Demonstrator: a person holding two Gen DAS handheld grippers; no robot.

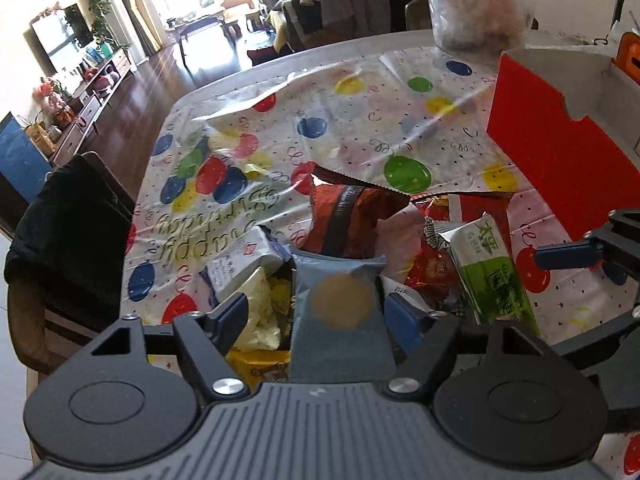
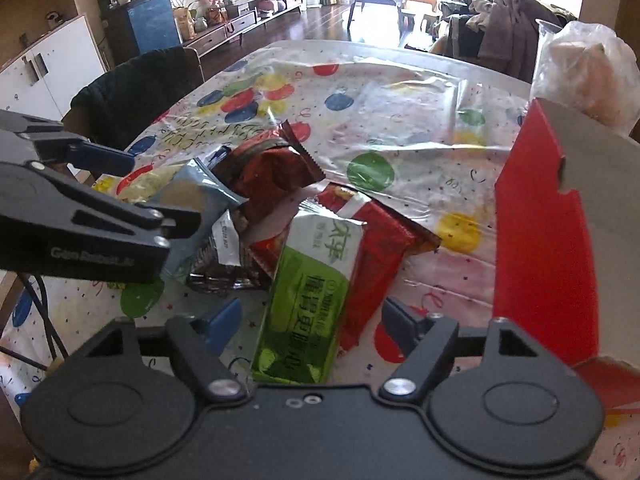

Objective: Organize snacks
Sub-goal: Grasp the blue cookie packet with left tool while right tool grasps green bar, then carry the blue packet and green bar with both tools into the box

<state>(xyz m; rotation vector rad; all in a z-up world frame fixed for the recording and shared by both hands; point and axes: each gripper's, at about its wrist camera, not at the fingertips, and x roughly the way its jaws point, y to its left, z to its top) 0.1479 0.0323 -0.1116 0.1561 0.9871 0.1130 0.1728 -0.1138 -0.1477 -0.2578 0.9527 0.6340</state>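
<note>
Balloon-print plastic covers the counter (image 1: 360, 92), with a living room beyond. Snack packets lie heaped at its near edge; a red box (image 2: 536, 216) stands open at 3 o'clock of them. Left tongs (image 1: 316, 312) are spread either side of a blue packet (image 1: 340, 300), pads not clearly pressing. Right tongs (image 2: 308, 316) are spread astride a green packet (image 2: 308, 300), which lies on a red packet (image 2: 380, 240).

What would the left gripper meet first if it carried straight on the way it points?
Most likely the grey-blue snack packet: it already lies between the left gripper fingers, which look clear of its sides. The dark red packet lies just beyond it, though depth is hard to judge.
</note>
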